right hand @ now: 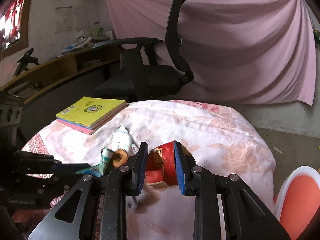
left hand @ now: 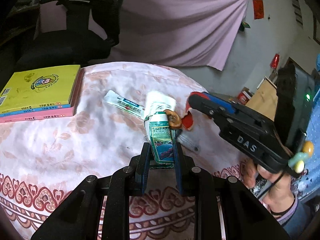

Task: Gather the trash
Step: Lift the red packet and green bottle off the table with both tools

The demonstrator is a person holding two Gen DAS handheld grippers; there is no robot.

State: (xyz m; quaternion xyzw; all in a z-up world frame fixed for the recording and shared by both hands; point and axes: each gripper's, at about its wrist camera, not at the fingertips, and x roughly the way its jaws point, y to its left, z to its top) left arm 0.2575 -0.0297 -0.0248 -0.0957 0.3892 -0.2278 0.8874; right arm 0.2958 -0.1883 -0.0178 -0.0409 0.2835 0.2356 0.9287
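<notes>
My left gripper point(left hand: 161, 147) is shut on a crumpled green and white packet point(left hand: 160, 134), held upright above the flowered tablecloth point(left hand: 60, 140). A brown ring-shaped scrap point(left hand: 175, 121) rests against the packet's top. Behind it on the cloth lie a white sachet point(left hand: 122, 104) and a white wrapper point(left hand: 160, 101). My right gripper point(right hand: 160, 150) is shut on a crumpled red wrapper point(right hand: 168, 166). In the left wrist view the right gripper point(left hand: 191, 108) comes in from the right, close to the packet. The left gripper point(right hand: 84, 167) shows at the lower left of the right wrist view.
A stack of books point(left hand: 40, 92) with a yellow cover lies at the cloth's far left. A black office chair point(right hand: 160, 70) stands behind the table before a pink wall drape. An orange and white seat point(right hand: 296, 196) is at the right. A hand point(left hand: 268, 182) holds the right gripper.
</notes>
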